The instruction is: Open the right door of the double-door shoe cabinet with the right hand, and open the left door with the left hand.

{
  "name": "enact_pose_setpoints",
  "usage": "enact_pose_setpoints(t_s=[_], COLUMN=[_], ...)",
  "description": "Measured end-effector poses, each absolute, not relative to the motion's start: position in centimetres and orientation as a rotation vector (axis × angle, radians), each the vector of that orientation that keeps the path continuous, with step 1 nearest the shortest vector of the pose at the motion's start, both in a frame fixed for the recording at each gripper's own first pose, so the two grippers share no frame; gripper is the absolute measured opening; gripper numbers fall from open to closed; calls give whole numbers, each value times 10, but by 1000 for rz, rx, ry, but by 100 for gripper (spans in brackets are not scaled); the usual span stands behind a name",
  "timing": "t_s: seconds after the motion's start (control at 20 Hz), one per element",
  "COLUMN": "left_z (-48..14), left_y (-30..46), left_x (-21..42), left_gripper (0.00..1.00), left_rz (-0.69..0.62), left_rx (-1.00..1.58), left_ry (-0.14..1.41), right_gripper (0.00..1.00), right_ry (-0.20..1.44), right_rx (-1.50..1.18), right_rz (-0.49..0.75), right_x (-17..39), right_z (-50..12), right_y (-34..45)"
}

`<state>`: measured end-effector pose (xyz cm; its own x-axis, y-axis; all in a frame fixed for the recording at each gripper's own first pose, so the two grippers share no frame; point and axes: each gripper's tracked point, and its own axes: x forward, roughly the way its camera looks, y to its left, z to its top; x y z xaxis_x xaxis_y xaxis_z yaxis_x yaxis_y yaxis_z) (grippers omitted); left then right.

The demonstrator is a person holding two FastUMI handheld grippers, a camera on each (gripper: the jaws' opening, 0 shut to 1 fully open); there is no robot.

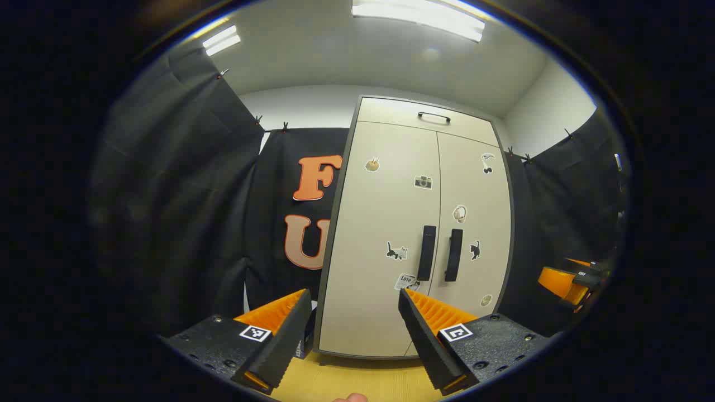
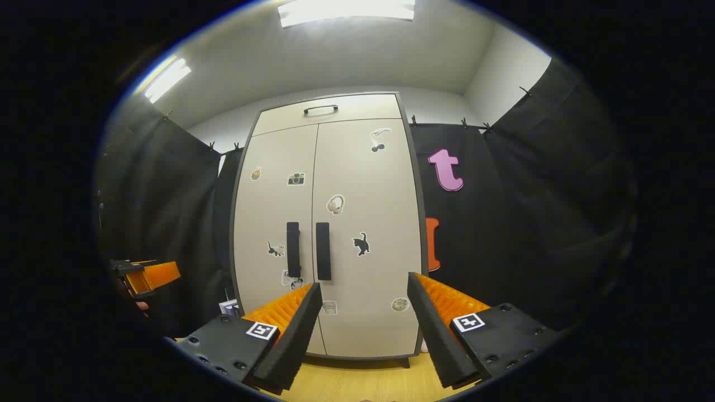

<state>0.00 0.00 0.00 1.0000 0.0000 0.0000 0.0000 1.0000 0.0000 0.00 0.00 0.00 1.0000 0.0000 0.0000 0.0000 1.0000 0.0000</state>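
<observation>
Both my grippers, left (image 1: 354, 312) and right (image 2: 363, 304), hang spread, well short of the shut cabinet (image 2: 329, 223), lining up its handles (image 2: 323, 251).

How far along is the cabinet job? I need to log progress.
Nothing is done yet: the right door and left door are both shut. In hand: the right tool and left tool are open, facing the cabinet from a distance. Left: grip the right handle and left handle, pull each door.
</observation>
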Motion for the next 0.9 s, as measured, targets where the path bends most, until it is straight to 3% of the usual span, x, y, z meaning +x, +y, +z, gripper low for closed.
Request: enact_pose_setpoints(t_s=[0.05, 0.1, 0.9], left_z=[0, 0, 15], left_y=[1, 2, -36], left_x=[2, 3, 15], left_gripper=[94, 94, 94], left_rz=[7, 13, -74], left_rx=[3, 2, -24], left_ry=[8, 12, -54], right_gripper=[89, 98, 99], right_ry=[5, 10, -32], right_rx=[3, 6, 41], right_rz=[7, 20, 24], right_x=[2, 6, 18], right_z=[-1, -1, 13], right_y=[5, 12, 19])
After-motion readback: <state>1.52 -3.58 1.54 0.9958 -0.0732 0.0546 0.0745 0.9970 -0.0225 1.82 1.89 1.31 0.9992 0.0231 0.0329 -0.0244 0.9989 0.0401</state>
